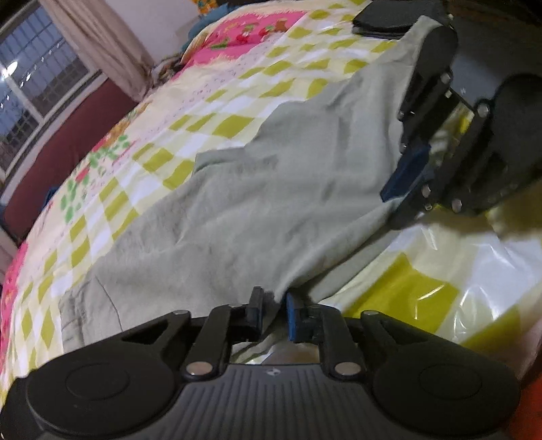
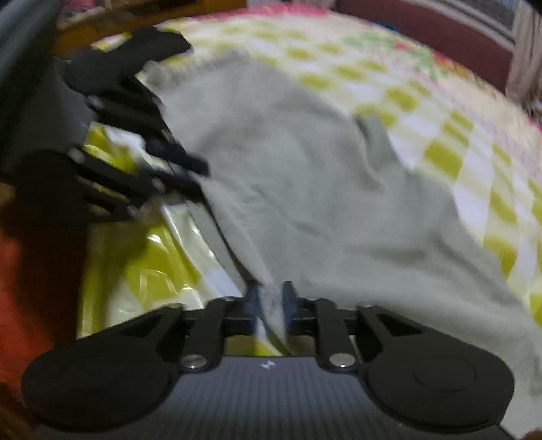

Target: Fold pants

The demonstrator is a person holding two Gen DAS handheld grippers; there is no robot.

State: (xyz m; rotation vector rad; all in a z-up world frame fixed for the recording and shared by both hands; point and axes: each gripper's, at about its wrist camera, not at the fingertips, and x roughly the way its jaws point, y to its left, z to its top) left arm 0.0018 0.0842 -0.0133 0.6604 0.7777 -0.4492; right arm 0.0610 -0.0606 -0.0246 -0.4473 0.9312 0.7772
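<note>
Pale grey-green cloth, the pants [image 1: 257,189], is spread over most of both views, lying on a bedspread [image 1: 210,101] checked in yellow-green and white with pink flowered panels toward the upper left of the left wrist view. At the bottom centre of that view the left gripper [image 1: 274,309] is seen with its jaws drawn narrow, and a fold of the pants' near edge is pinched between the black finger and the blue pad. In the right wrist view the right gripper [image 2: 271,304] is likewise nearly closed at the bottom centre, and a lifted ridge of the same edge is clamped between its blue pads; the cloth [image 2: 305,189] is raised into a crease running up and left from there. Each gripper appears in the other's view: the right one at the right edge, the left one at the left edge, both touching the hem. Glossy clear plastic [image 1: 457,270] is seen covering the bedspread at the lower right. A dark flat object [image 1: 382,20] lies at the top, at the far end of the pants. A window [image 1: 30,78] and curtain [image 1: 101,44] fill the upper left.
</note>
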